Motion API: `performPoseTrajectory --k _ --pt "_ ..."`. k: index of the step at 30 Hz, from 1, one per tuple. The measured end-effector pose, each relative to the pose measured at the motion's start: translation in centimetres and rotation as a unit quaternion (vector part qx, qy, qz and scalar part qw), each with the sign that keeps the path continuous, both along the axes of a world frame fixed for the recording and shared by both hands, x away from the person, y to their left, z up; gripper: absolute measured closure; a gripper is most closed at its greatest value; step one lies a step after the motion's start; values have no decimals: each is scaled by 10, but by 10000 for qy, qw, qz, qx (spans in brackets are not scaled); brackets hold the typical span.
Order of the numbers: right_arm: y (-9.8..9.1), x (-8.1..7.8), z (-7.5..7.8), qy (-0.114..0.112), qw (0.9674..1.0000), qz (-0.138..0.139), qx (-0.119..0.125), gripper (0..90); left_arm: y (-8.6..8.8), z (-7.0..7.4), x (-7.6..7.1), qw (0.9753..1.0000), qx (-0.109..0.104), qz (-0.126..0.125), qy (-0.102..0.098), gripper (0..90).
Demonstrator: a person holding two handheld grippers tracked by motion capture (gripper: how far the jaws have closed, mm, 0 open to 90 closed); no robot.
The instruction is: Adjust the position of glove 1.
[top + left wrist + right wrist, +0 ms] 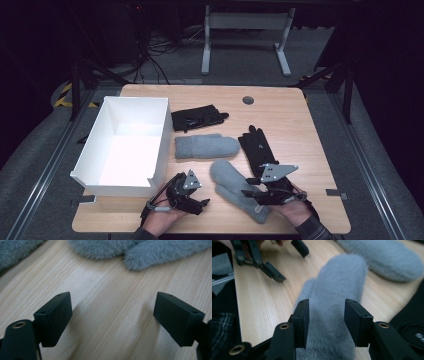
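Note:
A grey fuzzy mitten [232, 182] lies on the wooden table [280, 110] at the front, thumb to the left. My right gripper [252, 199] sits low at its cuff end. In the right gripper view the jaws [327, 301] stand on either side of the mitten [337, 290], which rests flat and unsqueezed between them. My left gripper [199, 205] is at the front left of that mitten. Its jaws [111, 296] are wide apart over bare wood with nothing between them, and the mitten's fur [140, 250] lies just ahead.
A second grey mitten [206, 146] lies crosswise mid-table. One black glove [197, 118] lies behind it and another [257, 145] to the right of the near mitten. A white open box [162, 140] stands on the left side.

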State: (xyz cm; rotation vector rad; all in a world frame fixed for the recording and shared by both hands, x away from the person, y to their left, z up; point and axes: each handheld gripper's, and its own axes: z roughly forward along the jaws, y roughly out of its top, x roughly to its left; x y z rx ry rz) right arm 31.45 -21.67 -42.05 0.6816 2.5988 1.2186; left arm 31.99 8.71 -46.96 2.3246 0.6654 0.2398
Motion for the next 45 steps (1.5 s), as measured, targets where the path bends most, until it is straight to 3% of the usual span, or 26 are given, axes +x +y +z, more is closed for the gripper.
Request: performPoseTrajectory --k 3,7,8,9,12,15,20,22,33,45 --pt "-12 1 7 -75 9999 -117 26 642 0 6 -2 9999 -135 -2 -57 310" --pt "-32 6 4 27 9996 -241 -146 807 0 17 0 9993 -368 54 93 580" --pt "-36 7 1 74 9995 -249 -170 832 -1 19 2 9991 -396 59 117 721" --pt "-40 7 -1 106 9993 -271 -214 857 -3 21 3 9990 -398 88 168 721" --pt "-45 6 -7 191 9987 -266 -401 900 -10 25 8 9989 -362 117 261 886" --pt "-46 5 -12 235 9976 -214 -614 900 -18 25 12 9993 -181 135 310 900" --pt "-43 4 -19 292 9952 -120 -922 900 -26 23 24 9991 -103 191 368 900" --pt "-42 4 -20 323 9949 -92 -956 900 -28 22 29 9985 -169 241 458 900" --pt "-25 -1 -22 418 9943 300 -931 900 -42 21 50 9982 -182 279 499 900" --pt "4 -4 -26 557 9935 697 -706 900 -57 22 66 9979 -246 232 547 900"
